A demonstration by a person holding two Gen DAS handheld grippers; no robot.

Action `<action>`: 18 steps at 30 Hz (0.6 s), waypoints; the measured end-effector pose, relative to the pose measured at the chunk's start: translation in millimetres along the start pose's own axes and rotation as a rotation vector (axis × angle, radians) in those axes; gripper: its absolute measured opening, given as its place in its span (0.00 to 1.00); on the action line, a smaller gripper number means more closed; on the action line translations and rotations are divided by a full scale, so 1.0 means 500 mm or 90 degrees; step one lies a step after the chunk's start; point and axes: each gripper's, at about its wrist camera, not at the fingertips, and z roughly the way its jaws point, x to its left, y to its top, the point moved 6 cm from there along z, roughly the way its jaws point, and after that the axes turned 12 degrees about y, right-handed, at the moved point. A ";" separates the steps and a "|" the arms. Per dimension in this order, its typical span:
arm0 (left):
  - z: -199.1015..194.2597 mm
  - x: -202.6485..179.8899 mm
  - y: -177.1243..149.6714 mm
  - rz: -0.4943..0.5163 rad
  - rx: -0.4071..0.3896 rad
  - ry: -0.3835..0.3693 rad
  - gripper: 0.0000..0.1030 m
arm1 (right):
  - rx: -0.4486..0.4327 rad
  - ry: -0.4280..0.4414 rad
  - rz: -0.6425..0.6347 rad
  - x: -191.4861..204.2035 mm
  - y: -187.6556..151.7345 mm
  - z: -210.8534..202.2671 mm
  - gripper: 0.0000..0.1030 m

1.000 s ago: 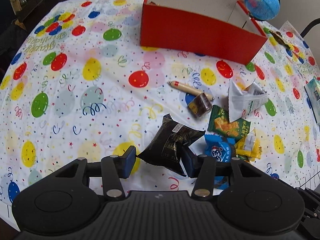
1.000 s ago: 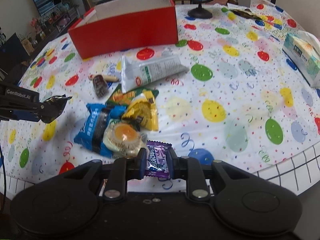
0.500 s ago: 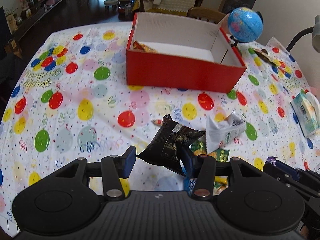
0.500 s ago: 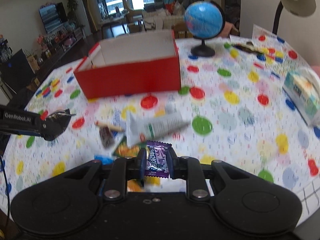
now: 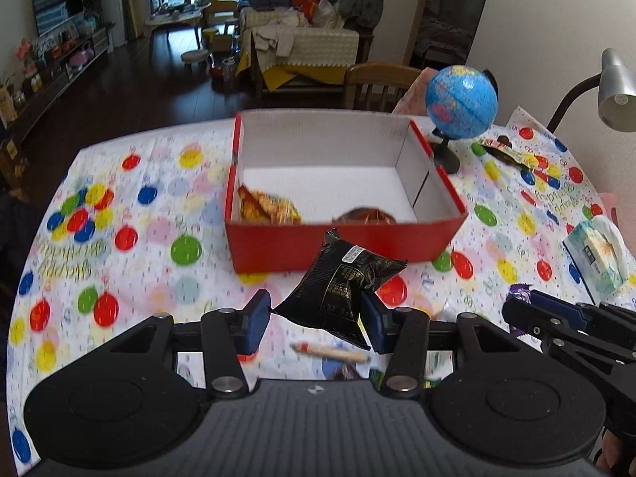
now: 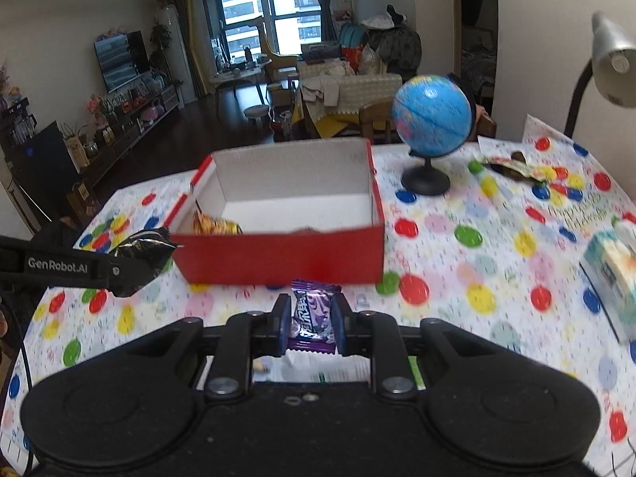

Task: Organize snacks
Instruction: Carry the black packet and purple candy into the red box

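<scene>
My left gripper (image 5: 314, 320) is shut on a black snack packet (image 5: 342, 284) and holds it in the air just in front of the red box (image 5: 346, 242). My right gripper (image 6: 310, 324) is shut on a purple candy wrapper (image 6: 312, 312), also raised in front of the red box (image 6: 278, 254). The box is open, white inside, and holds an orange-yellow snack (image 5: 268, 208) at its left and a brown item (image 5: 363, 214) near the front wall. The left gripper with the black packet (image 6: 139, 256) shows at the left of the right wrist view.
A blue globe (image 5: 461, 103) stands right of the box. A tissue pack (image 5: 596, 254) lies at the right edge, a desk lamp (image 5: 614, 87) behind it. A stick snack (image 5: 330, 351) and other packets lie on the balloon tablecloth (image 5: 131, 262) under the grippers.
Both grippers have risen from the pile of snacks and moved forward toward the red box, each carrying its packet. The box's inside has come into view.
</scene>
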 end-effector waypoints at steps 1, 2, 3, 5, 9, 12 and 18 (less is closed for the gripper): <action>0.002 -0.001 0.010 0.003 -0.005 0.000 0.47 | -0.003 0.000 -0.002 0.002 0.010 0.006 0.20; 0.005 -0.002 0.020 0.007 -0.009 0.001 0.47 | -0.005 0.000 -0.005 0.003 0.021 0.012 0.20; 0.008 -0.003 0.029 0.010 -0.013 0.001 0.47 | -0.007 0.000 -0.008 0.006 0.031 0.018 0.20; 0.017 -0.005 0.047 0.018 -0.019 -0.002 0.47 | -0.011 -0.001 -0.013 0.008 0.053 0.032 0.20; 0.047 -0.007 0.084 0.029 -0.026 -0.004 0.47 | -0.012 -0.003 -0.019 0.005 0.091 0.069 0.20; 0.075 -0.007 0.110 0.031 -0.027 0.000 0.47 | -0.011 -0.006 -0.021 0.000 0.118 0.101 0.20; 0.131 -0.010 0.160 0.042 -0.026 0.010 0.47 | -0.005 -0.011 -0.026 -0.007 0.159 0.163 0.20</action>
